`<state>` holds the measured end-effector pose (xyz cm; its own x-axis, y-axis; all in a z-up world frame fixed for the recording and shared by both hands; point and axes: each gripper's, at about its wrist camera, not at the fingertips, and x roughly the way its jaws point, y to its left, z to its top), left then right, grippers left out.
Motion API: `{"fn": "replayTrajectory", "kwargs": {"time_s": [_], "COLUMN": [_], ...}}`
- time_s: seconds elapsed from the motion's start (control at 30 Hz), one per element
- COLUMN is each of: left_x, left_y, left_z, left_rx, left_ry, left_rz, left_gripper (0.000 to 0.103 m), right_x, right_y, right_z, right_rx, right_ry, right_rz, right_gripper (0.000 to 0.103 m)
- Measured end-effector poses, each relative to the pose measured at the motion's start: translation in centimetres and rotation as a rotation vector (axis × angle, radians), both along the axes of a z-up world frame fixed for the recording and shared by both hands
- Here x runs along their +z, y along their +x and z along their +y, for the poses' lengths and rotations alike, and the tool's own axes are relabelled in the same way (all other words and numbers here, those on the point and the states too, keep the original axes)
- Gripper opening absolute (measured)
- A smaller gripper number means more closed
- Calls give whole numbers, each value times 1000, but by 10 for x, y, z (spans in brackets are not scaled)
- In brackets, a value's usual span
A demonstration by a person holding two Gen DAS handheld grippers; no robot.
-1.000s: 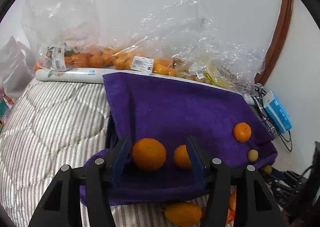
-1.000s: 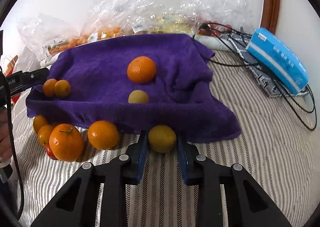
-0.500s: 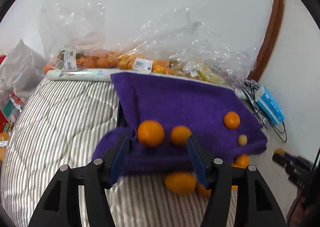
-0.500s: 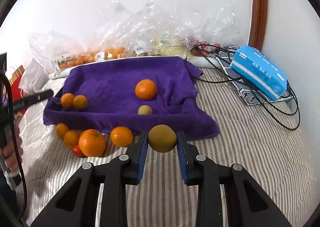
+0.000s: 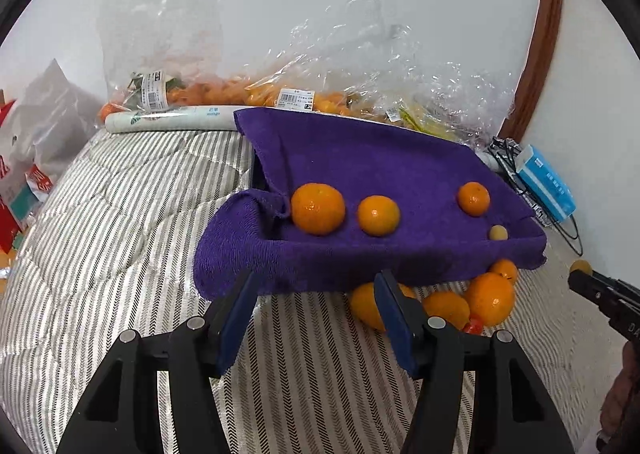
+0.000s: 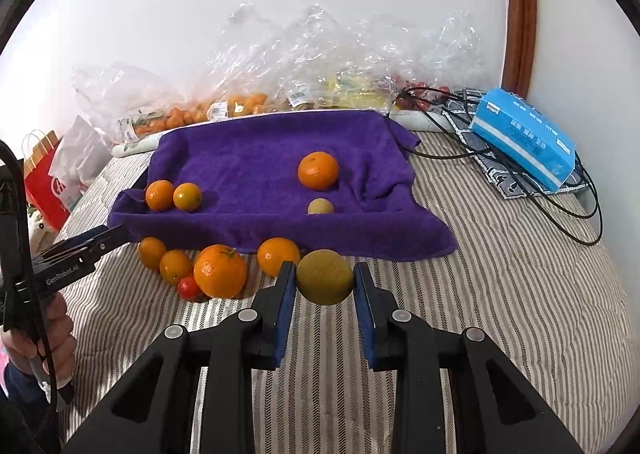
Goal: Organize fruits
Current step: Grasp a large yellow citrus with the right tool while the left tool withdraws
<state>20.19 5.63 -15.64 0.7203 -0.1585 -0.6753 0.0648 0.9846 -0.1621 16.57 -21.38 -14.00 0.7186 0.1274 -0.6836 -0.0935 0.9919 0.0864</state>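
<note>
My right gripper [image 6: 325,286] pinches the yellow-green fruit [image 6: 324,281] at lower centre, my left gripper [image 5: 316,318] gapes half-wide and empty, so I should carry it level over the purple towel [image 6: 256,162] beside the small yellow-green fruit [image 6: 320,207], releasing low.

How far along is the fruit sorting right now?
Four fruits already sit on the purple towel. The right tongs are shut on a yellow-green fruit; the left tongs are open and empty. Five fruits remain on the striped quilt.
</note>
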Motion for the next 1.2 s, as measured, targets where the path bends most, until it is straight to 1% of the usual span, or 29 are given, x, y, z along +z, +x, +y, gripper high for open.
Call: {"fn": "replayTrajectory", "kwargs": {"time_s": [0.23, 0.37, 0.7, 0.83, 1.2], "left_x": [-2, -3, -5, -5, -7], "left_y": [1, 2, 3, 3, 4], "left_z": [-3, 1, -3, -4, -7], "left_rx": [-1, 8, 7, 5, -21], "left_ry": [16, -5, 23, 23, 21], "left_rz": [-3, 6, 2, 2, 16], "left_gripper": [58, 58, 58, 58, 58], "right_x": [-7, -10, -17, -21, -20], "right_y": [0, -2, -1, 0, -1], "right_z": [1, 1, 2, 2, 2], "right_rx": [1, 5, 11, 12, 14], "right_ry": [10, 11, 5, 10, -4], "right_rz": [15, 15, 25, 36, 28], "right_gripper": [29, 29, 29, 29, 29]}}
